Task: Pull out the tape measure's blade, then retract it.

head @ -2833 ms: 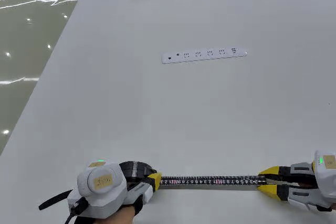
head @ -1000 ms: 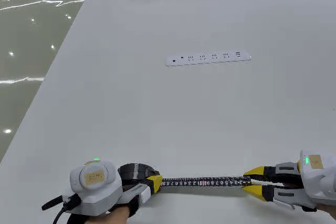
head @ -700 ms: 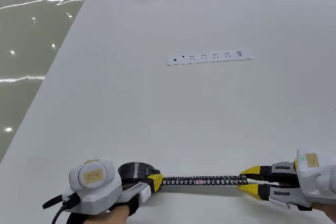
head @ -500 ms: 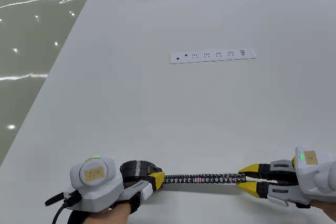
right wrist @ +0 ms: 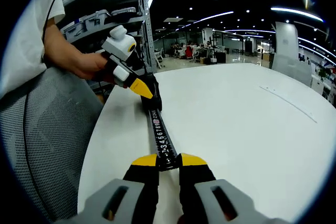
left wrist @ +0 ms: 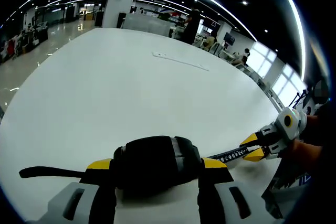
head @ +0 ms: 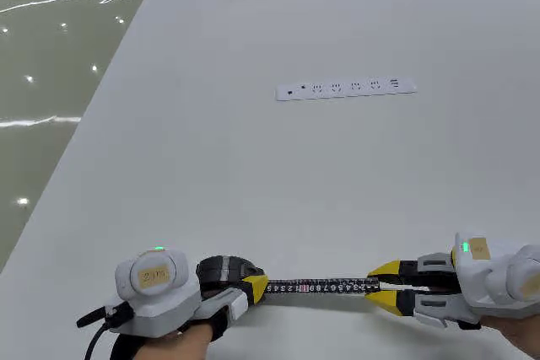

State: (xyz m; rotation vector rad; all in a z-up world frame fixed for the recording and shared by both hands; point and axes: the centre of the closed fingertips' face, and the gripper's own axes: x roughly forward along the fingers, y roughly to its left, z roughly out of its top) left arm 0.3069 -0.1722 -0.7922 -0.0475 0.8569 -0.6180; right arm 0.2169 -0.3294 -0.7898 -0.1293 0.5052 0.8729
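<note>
My left hand-held gripper (head: 251, 286) is clamped around the tape measure's black case (left wrist: 155, 158), pinning it to the near edge of the white worktop (head: 253, 166). My right hand-held gripper (right wrist: 168, 161) is pinched shut on the free end of the blade (right wrist: 160, 132). The blade runs straight and taut between the two, low over the surface. I judge the pull-out done, or near enough, with the whole retraction left. The blade is dark with pale numerals and red marks. The case is rounded, with a strap trailing behind it. A power strip (head: 346, 88) lies well apart, further back.
</note>
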